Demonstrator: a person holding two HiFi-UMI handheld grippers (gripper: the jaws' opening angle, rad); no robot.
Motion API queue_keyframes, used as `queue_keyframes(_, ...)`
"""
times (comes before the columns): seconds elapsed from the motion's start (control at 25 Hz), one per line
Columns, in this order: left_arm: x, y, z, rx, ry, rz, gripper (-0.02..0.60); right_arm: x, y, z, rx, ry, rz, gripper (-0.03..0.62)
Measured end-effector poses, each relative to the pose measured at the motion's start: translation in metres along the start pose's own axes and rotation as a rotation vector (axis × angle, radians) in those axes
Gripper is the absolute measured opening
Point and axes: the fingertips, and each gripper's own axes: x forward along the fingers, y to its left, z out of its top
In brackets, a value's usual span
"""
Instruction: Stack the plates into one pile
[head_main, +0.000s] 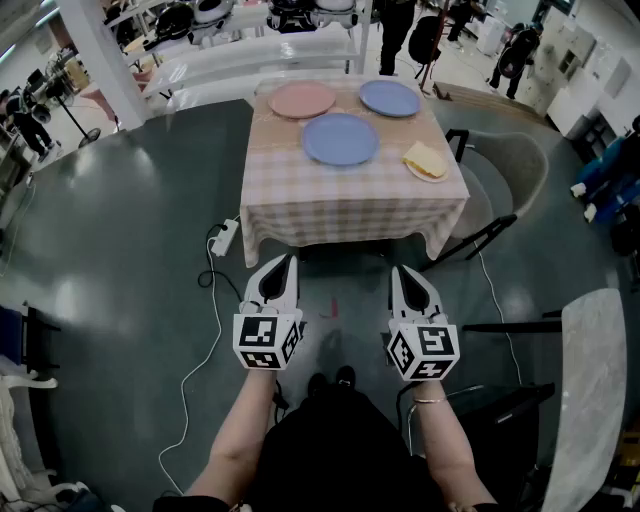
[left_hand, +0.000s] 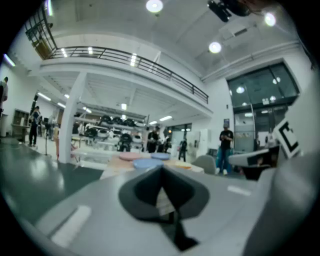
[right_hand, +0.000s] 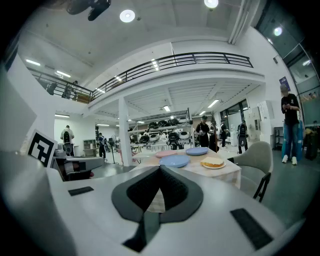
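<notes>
On a table with a checked cloth (head_main: 300, 200) lie a pink plate (head_main: 302, 99), a blue plate (head_main: 390, 97) at the far right and a larger blue plate (head_main: 341, 138) nearer me. A small plate with a yellow sponge-like piece (head_main: 426, 161) sits at the right edge. My left gripper (head_main: 287, 262) and right gripper (head_main: 399, 272) are held side by side well short of the table, over the floor. Both are shut and hold nothing. The right gripper view shows the plates (right_hand: 174, 161) far ahead beyond the jaws; the left gripper view shows them (left_hand: 148, 161) too.
A grey chair (head_main: 505, 180) stands at the table's right. A power strip and white cable (head_main: 222, 240) lie on the floor at the table's left. Shelves with pans (head_main: 250, 30) stand behind the table. People stand in the background. A light counter edge (head_main: 590, 400) is at my right.
</notes>
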Motion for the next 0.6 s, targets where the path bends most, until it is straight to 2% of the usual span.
queue_keyframes(0.36, 0.016, -0.016, -0.001, -0.015, 0.022, 0.008, 0.006, 0.002, -0.029, 0.005, 0.027, -0.012, -0.022, 0.005)
queue_keyframes(0.6, 0.033, -0.024, 0.005, -0.019, 0.010, 0.042, 0.006, 0.009, -0.048, 0.015, 0.026, -0.034, 0.007, 0.005)
